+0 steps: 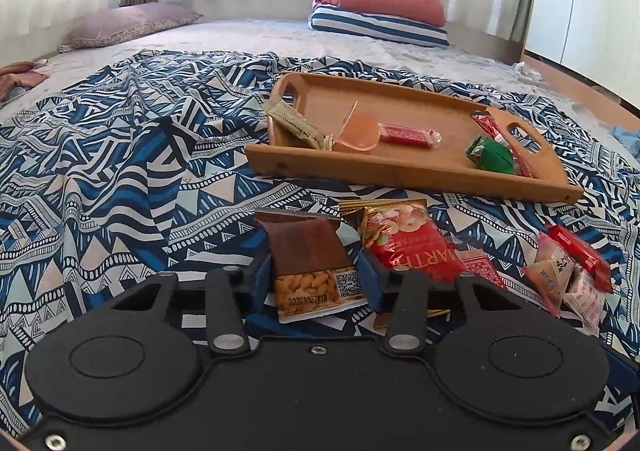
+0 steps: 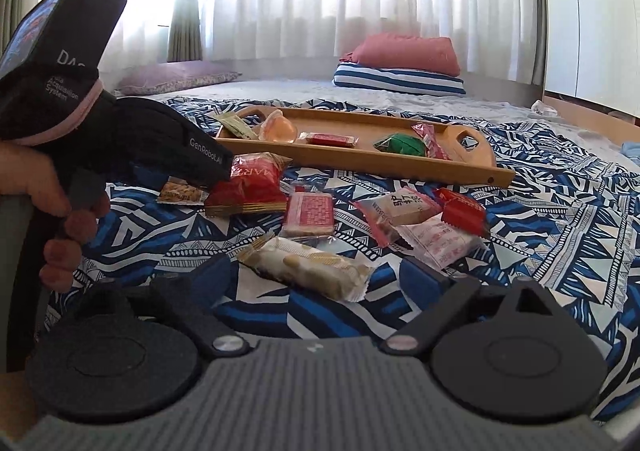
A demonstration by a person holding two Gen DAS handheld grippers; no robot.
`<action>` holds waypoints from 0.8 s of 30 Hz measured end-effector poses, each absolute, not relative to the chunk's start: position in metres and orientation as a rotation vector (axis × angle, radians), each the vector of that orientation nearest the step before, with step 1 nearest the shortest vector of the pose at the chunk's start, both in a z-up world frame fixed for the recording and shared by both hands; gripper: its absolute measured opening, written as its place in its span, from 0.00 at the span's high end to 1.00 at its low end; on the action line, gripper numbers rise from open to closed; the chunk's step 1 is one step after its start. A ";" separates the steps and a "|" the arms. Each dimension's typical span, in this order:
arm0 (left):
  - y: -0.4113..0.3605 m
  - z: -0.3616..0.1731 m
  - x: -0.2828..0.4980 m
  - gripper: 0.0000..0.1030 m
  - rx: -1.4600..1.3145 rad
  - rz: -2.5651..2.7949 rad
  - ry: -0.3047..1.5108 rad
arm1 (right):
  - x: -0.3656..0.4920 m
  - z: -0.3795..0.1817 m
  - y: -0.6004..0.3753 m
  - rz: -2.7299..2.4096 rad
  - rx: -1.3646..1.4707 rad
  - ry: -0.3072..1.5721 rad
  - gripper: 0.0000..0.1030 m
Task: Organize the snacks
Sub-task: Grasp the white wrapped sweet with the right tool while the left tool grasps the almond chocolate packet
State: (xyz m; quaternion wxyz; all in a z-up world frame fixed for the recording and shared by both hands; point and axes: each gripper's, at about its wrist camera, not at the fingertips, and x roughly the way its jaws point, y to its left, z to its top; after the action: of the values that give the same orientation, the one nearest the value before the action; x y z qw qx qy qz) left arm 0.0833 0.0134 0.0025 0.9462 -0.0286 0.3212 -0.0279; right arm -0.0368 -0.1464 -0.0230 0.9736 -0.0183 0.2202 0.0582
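Note:
My left gripper has its blue fingers on both sides of a brown peanut packet lying on the patterned cloth; a grip cannot be confirmed. It also shows in the right wrist view under the left gripper body. A red nut bag lies just right of it. My right gripper is open over a white nougat bar. A wooden tray holds several snacks, including a green packet and a red bar.
Loose wrapped snacks and a pink cracker pack lie on the cloth in front of the tray. Pillows and a folded striped blanket sit at the bed's far side by curtains. A wardrobe stands at right.

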 end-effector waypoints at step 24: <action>0.018 0.006 0.068 0.52 -0.035 -0.065 0.655 | -0.045 -0.016 -0.145 0.178 -0.100 0.421 0.53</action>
State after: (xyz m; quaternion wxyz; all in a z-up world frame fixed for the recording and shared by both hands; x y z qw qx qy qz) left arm 0.0681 0.0176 0.0056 0.9462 -0.0171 0.3216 -0.0319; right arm -0.0449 -0.1448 -0.0161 0.9728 -0.0494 0.2085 0.0881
